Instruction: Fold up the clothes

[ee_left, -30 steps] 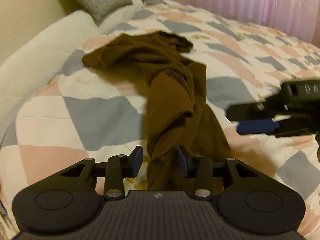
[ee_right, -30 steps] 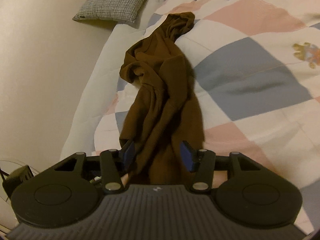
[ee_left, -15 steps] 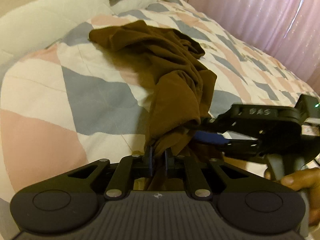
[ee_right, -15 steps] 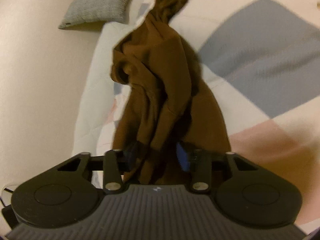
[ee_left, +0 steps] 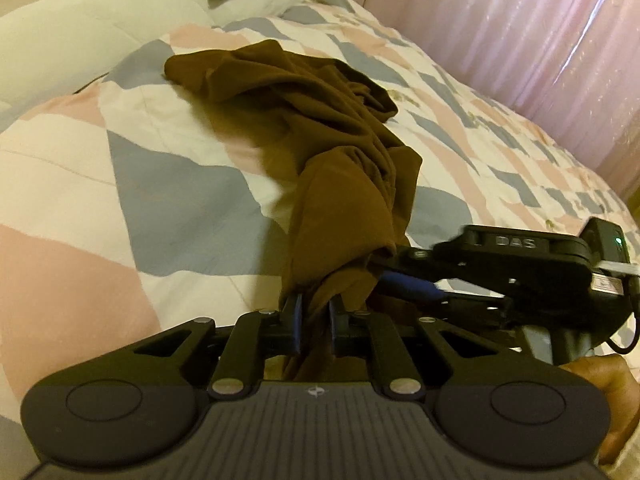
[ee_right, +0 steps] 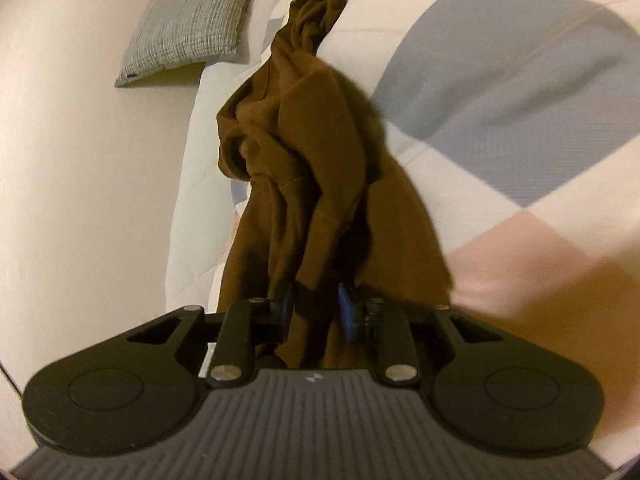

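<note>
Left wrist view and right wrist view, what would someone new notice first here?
A crumpled brown garment lies along a pink, grey and white checked quilt. At its near end both the left gripper and the right gripper have just closed on bunched cloth. A grey pillow rests by the wall, and pink curtains hang beyond.

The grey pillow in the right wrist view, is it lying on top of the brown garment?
No, the grey pillow lies apart from the brown garment, by the wall.

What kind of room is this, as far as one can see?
Most likely a bedroom: a quilt in pink and grey patches covers a bed, a grey pillow lies at its head, and pink curtains hang beside it.
</note>
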Motion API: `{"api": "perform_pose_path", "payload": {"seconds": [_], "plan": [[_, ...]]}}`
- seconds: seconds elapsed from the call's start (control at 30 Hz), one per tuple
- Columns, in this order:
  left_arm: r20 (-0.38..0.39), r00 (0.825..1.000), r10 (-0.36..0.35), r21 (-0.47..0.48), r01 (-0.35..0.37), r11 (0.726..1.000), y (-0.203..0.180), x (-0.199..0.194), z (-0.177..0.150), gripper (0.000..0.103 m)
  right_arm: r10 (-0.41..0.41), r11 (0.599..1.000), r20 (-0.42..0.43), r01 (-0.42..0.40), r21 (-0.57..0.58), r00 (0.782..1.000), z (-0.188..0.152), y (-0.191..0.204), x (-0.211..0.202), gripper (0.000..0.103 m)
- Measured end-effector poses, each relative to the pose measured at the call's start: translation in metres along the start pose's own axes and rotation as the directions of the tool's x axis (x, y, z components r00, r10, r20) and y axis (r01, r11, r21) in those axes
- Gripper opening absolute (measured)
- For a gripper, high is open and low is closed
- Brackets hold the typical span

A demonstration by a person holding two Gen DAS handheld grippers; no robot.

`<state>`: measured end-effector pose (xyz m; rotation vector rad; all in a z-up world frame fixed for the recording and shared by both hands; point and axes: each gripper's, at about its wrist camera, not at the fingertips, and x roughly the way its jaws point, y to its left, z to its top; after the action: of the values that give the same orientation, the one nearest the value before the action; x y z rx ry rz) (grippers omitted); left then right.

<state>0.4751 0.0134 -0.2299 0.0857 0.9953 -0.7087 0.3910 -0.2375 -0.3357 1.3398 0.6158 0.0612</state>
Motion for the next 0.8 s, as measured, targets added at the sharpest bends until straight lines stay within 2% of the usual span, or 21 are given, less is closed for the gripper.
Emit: {"api": "perform_pose_path", "payload": {"seconds": [0.07, 0.1, 0.2, 0.3, 0.37, 0.5, 0.67, 0.8], "plan": [[0.008, 1.0, -0.006, -0.017, 0.006, 1.0, 0.002, -0.001, 0.001, 0.006, 0.005, 1.0, 0.002, -0.005, -0.006, 1.0, -0.001, 0.004, 0.009, 0.021], [0.017, 1.0, -0.01, -0.032, 0.011, 0.999, 0.005, -0.004, 0.001, 0.004, 0.006, 1.0, 0.007, -0.006, -0.018, 1.0, -0.002, 0.006, 0.011, 0.007], [0.054, 0.998, -0.031, -0.076, 0.036, 0.997, 0.011, -0.016, 0.002, 0.002, -0.016, 0.992, 0.064, 0.024, -0.126, 0.998, -0.008, 0.026, -0.002, 0.007], [0.085, 0.996, -0.007, -0.068, 0.013, 0.998, 0.009, -0.033, 0.004, 0.001, -0.053, 0.971, 0.149, 0.086, -0.225, 0.987, -0.012, 0.046, -0.024, 0.006], [0.1, 0.995, -0.022, -0.088, 0.031, 0.996, 0.009, -0.047, 0.005, 0.001, -0.055, 0.967, 0.203, 0.103, -0.234, 0.978, -0.009, 0.049, -0.05, 0.006], [0.131, 0.991, 0.004, -0.089, 0.008, 0.996, 0.0, -0.077, 0.008, 0.001, 0.0, 0.977, 0.265, 0.058, -0.208, 0.964, 0.009, 0.045, -0.111, 0.006], [0.183, 0.983, 0.018, -0.095, -0.001, 0.995, -0.009, -0.126, 0.016, 0.001, 0.052, 0.969, 0.361, 0.039, -0.242, 0.931, 0.052, 0.061, -0.201, 0.006], [0.205, 0.977, 0.062, -0.118, -0.039, 0.992, -0.007, -0.159, 0.019, 0.001, 0.019, 0.93, 0.411, 0.135, -0.343, 0.912, 0.081, 0.082, -0.27, 0.006]]}}
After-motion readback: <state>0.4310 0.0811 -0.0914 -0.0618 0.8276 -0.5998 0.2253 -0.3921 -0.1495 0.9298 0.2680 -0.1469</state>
